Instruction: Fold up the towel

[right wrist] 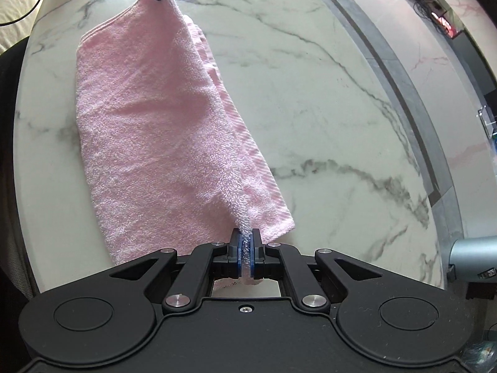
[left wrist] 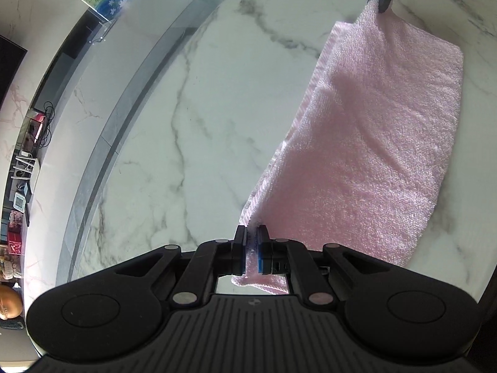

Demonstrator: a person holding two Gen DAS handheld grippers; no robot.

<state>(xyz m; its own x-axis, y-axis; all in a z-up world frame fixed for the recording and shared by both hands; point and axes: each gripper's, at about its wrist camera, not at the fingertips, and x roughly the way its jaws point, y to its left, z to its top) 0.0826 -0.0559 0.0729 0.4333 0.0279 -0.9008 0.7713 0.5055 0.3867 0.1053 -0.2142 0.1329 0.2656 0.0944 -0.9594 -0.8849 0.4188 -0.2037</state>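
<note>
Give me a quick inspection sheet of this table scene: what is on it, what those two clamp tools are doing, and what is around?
Surface: white marble-look table with grey veins, round edge.
Job's things: pink towel, one edge lifted off the table, the rest lying flat under it.
Clutter: nothing seen on the table besides the towel.
Grippers: left hand-held gripper shut on one corner of the lifted edge; right hand-held gripper shut on the other corner.
Cables: dark cords on a shelf beyond the table; a thin cable at the table's far side.
Surroundings: pale marble floor with a grey stripe, shelves with small items, a grey-blue cylinder beside the table.
</note>
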